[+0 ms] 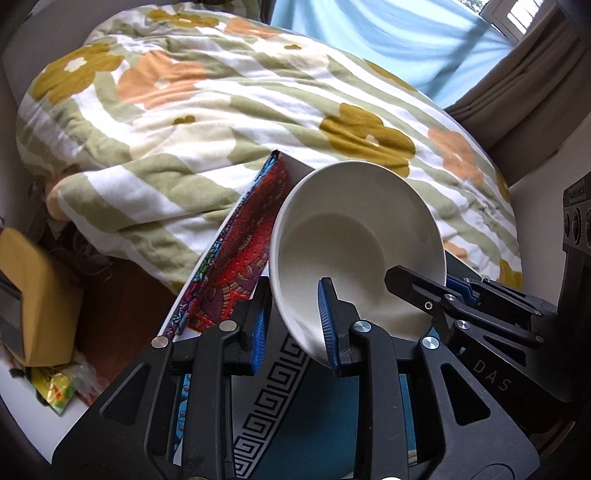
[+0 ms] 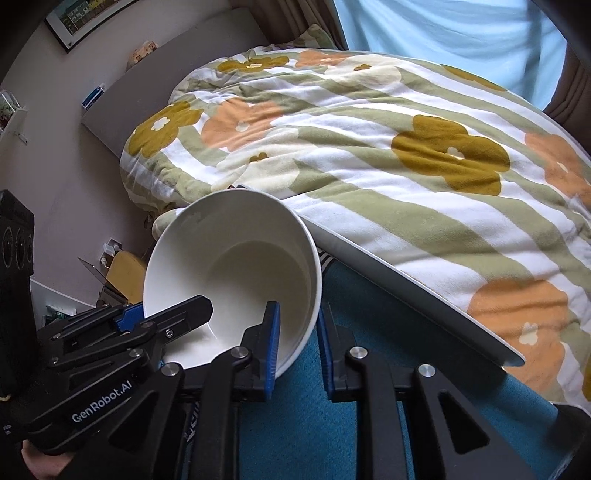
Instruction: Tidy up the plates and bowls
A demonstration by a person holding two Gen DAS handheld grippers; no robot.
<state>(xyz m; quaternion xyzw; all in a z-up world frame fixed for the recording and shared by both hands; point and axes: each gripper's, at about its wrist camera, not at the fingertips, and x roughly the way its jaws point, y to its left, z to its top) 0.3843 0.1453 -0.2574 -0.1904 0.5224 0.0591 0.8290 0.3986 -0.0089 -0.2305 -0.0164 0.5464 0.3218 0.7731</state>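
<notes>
White ceramic bowl (image 1: 354,243) is held tilted above the teal table mat (image 2: 354,295), its rim pinched from two sides: at 7 o'clock by the closed left gripper (image 1: 295,332), at 4 o'clock by the closed right gripper (image 2: 295,343). If the two grips are moved unevenly, the smooth rim could probably be twisted out and the bowl dropped.

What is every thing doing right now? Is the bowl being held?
White bowl: tilted, empty, held by its rim on two sides.
Left hand-held gripper: shut on the bowl's rim.
Right hand-held gripper: shut on the opposite rim.
Flowered blanket: rumpled on the bed.
Blue curtain: drawn, lit.
</notes>
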